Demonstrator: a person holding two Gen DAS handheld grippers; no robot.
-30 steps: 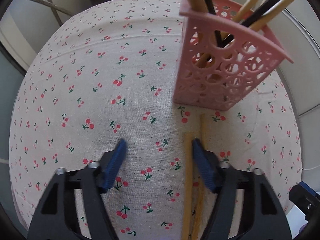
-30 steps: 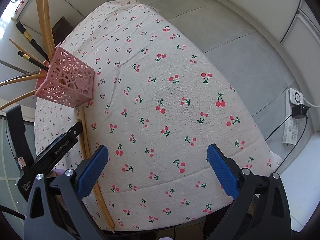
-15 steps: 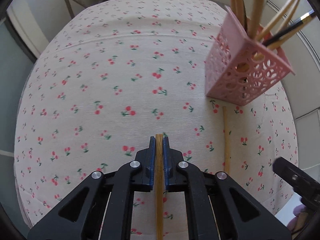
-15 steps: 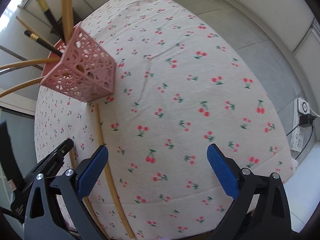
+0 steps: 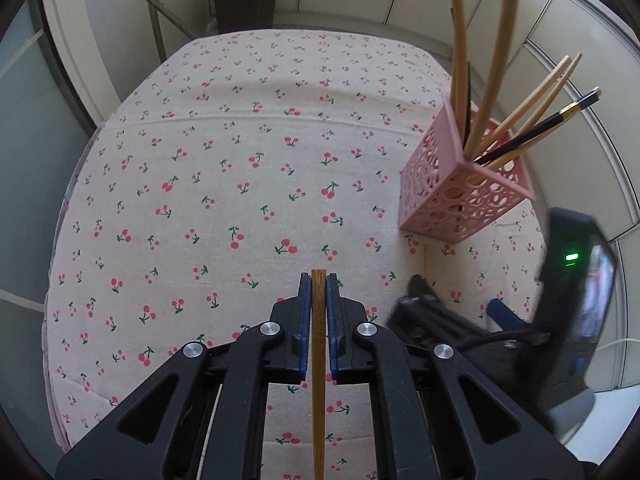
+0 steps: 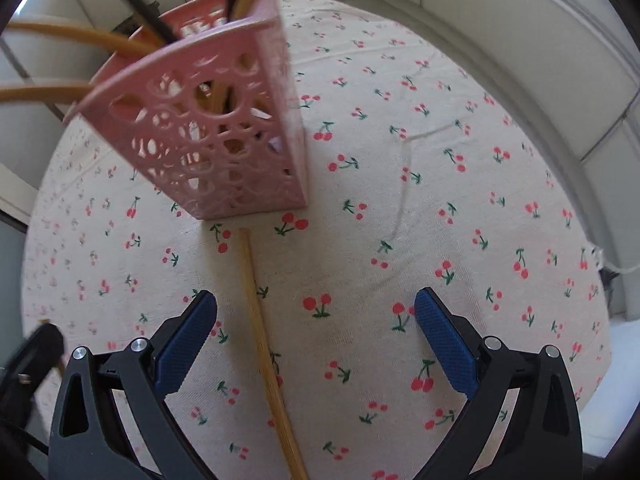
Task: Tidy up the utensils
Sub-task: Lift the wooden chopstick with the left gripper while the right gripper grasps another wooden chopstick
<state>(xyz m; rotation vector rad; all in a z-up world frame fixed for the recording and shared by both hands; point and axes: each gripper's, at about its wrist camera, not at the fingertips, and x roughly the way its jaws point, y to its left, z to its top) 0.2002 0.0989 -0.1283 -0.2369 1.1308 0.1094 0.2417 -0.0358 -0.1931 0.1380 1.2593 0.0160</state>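
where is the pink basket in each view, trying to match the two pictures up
Left wrist view: the pink basket stands at the right, past the left tool and the chopstick it grips.
Right wrist view: it fills the upper left, close to the camera, just beyond the far tip of the loose chopstick lying on the cloth between the fingers of the open right tool.
Shared landmark: the cherry-print tablecloth under the basket.

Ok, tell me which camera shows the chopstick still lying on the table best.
The right wrist view. There the loose chopstick runs almost full length across the tablecloth, from just short of the pink holder, between the open right gripper fingers. The left wrist view shows only a short pale sliver below the holder; the right gripper hides the rest.
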